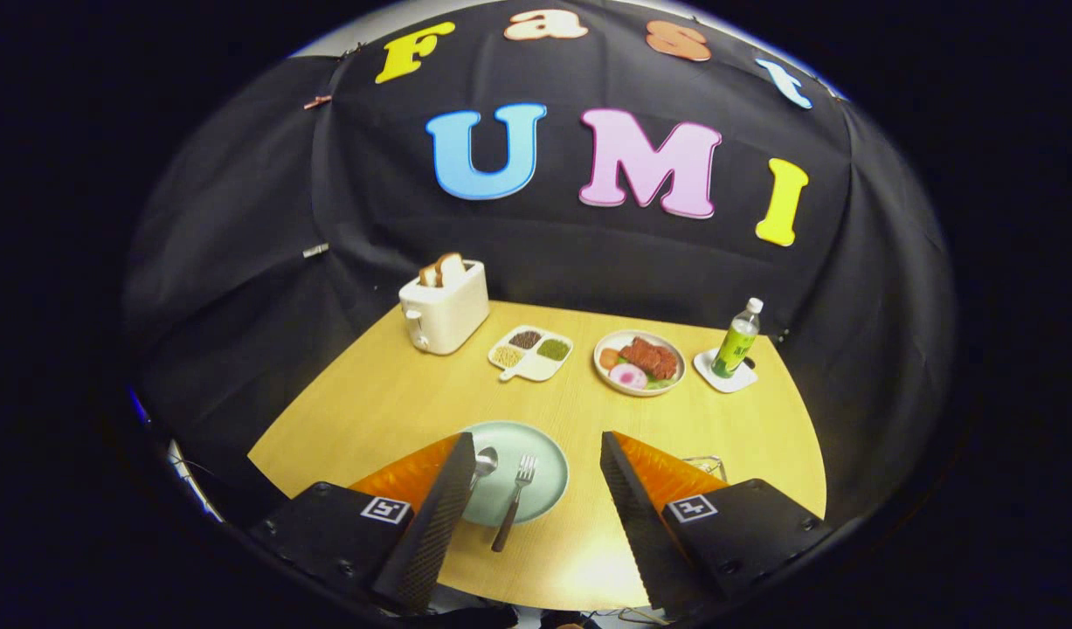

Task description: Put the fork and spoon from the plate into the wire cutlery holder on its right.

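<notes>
The claw (529,489) gapes wide and empty above the plate (544,454). Between its fingers lies the fork (514,507), handle pointing back; the spoon (485,461) seems tucked behind the left finger.

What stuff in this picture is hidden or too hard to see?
- Spoon: gripper view, its handle is hidden behind the left finger of the open gripper.
- Wire cutlery holder: a bit of wire peeks out beyond the right finger, the rest is hidden.
- Green plate: its left side is covered by the left finger.
- Fork: in full view between the fingers.
- Bottle label: too small to read.
</notes>
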Available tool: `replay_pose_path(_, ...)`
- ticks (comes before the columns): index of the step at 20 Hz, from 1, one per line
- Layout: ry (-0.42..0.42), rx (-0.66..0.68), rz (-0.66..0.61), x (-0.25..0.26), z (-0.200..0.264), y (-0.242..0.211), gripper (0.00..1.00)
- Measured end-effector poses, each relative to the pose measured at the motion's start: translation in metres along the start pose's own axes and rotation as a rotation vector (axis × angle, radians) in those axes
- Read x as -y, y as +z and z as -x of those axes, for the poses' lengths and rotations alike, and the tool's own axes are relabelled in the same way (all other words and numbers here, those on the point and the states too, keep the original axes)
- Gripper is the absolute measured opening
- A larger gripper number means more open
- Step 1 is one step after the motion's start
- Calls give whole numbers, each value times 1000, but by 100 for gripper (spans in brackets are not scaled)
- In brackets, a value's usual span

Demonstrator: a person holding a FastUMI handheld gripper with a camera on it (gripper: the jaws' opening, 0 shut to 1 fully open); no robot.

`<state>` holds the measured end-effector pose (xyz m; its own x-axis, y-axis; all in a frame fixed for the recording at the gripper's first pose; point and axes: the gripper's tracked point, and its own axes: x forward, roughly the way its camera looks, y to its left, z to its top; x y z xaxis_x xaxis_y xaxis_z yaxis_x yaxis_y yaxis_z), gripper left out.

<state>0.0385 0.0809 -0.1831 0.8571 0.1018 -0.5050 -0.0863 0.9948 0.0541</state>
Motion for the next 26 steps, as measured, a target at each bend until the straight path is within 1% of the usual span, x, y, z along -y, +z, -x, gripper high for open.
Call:
replay_pose_path(3,6,-170,32,-10,-31,-42,91)
replay_pose_path(4,10,-226,32,-15,-42,-57,89)
replay_pose_path(5,6,-268,31,-17,-53,-66,87)
replay_pose_path(7,-2,-351,60,-19,-70,-88,78)
replay_pose_path(9,-1,-418,95,-22,-86,-106,78)
replay_pose_path(12,-10,-512,93,-22,-100,-138,71)
replay_pose_path(14,-19,-558,78,-21,-107,-152,71)
replay_pose_path(16,-19,-594,79,-22,-114,-165,67)
replay_pose_path(20,0,-651,139,-20,-127,-181,57)
replay_pose_path(24,-22,-698,122,-17,-139,-187,57)
replay_pose_path(25,-26,-714,119,-16,-139,-190,56)
replay_pose_path(26,-25,-733,119,-15,-141,-193,43)
